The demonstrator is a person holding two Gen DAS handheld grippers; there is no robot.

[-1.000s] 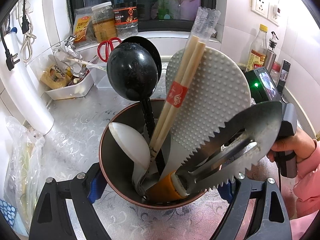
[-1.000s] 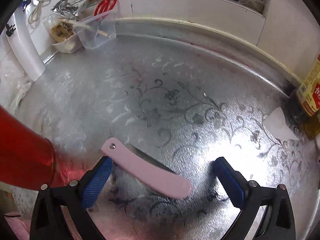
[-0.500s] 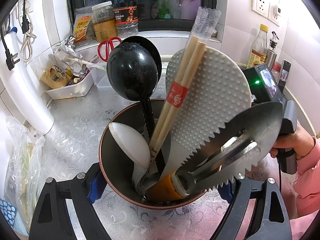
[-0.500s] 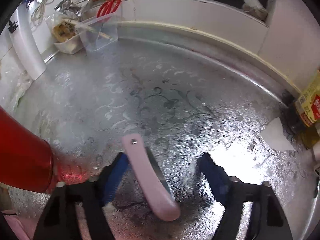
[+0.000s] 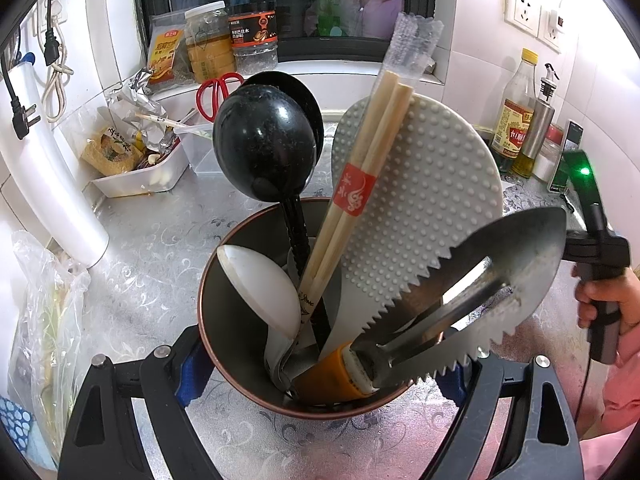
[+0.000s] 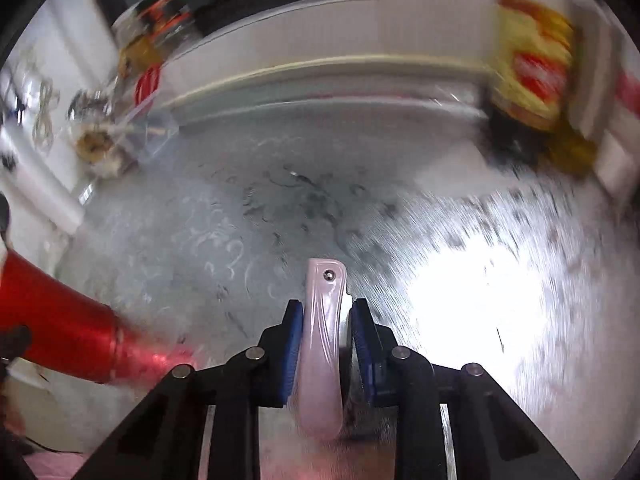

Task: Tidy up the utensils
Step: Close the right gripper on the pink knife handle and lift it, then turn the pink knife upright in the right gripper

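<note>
Left gripper (image 5: 320, 376) fingers clamped on the red cup (image 5: 224, 320), likely steadying it as the drop target; utensils stand inside. Right gripper (image 6: 325, 344) fingers closing on the pink folding knife (image 6: 322, 344), gripped mid-handle, over the desk (image 6: 460, 280), beside the cup.
</note>
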